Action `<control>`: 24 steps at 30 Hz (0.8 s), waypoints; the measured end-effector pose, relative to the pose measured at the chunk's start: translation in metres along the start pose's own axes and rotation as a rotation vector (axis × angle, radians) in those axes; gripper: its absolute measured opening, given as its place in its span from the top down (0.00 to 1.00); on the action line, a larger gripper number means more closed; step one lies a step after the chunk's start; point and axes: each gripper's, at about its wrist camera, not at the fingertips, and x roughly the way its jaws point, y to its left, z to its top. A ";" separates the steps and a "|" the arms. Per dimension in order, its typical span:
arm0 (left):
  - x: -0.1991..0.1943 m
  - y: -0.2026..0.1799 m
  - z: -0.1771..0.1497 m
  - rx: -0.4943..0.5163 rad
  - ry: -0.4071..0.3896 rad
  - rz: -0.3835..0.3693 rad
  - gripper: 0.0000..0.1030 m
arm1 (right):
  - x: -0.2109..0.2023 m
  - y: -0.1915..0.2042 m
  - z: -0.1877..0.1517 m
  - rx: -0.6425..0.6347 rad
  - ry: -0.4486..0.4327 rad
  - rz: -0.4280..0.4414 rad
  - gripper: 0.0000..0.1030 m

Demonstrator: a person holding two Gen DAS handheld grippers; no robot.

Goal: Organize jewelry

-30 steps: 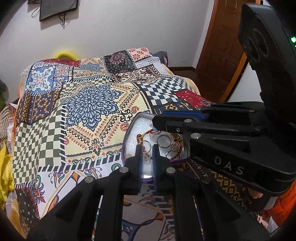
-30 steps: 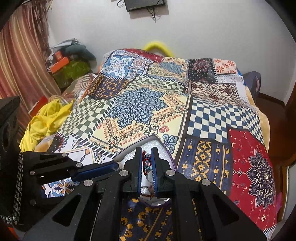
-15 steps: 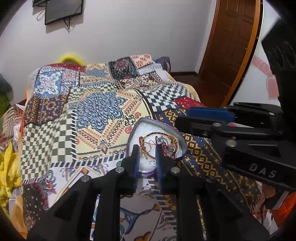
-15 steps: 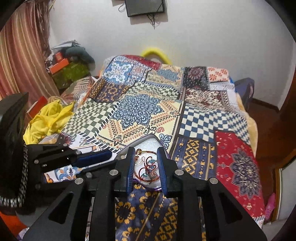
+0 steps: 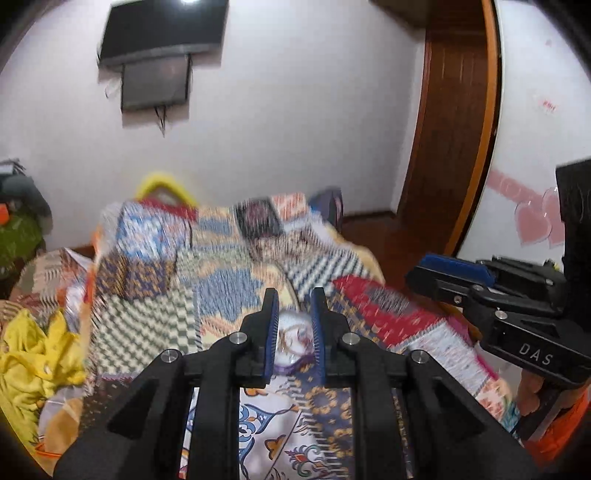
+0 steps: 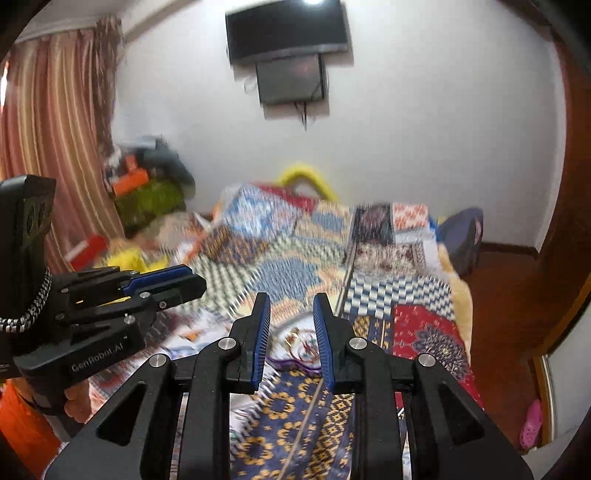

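A purple-rimmed heart-shaped tray (image 5: 295, 363) with bangles and rings in it lies on the patchwork bedspread; it also shows in the right wrist view (image 6: 291, 360). The jewelry (image 6: 301, 341) is blurred by motion. My left gripper (image 5: 293, 301) is open and empty, raised above and behind the tray; it also appears at the left of the right wrist view (image 6: 173, 282). My right gripper (image 6: 291, 306) is open and empty, likewise held back from the tray; it shows at the right of the left wrist view (image 5: 443, 271).
The patchwork bedspread (image 6: 373, 295) covers a bed that reaches the far wall. Yellow cloth (image 5: 33, 354) lies at the bed's left. A wall-mounted TV (image 6: 288, 33), a striped curtain (image 6: 48, 147) and a wooden door (image 5: 454, 122) surround the bed.
Both grippers opened, letting go of the tray and the beaded jewelry, then lifted and pulled back, with the views tilting up toward the wall.
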 end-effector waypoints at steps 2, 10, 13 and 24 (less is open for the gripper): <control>-0.030 -0.005 0.007 0.003 -0.067 0.002 0.79 | -0.029 0.009 0.005 -0.009 -0.077 -0.009 0.79; -0.147 -0.024 0.009 0.026 -0.333 0.013 0.61 | -0.138 0.049 0.004 -0.049 -0.373 -0.052 0.76; -0.174 -0.033 0.002 0.037 -0.390 0.042 0.51 | -0.158 0.059 -0.005 -0.049 -0.427 -0.090 0.67; -0.204 -0.043 -0.028 -0.011 -0.430 0.119 0.01 | -0.171 0.078 -0.023 -0.046 -0.457 -0.237 0.17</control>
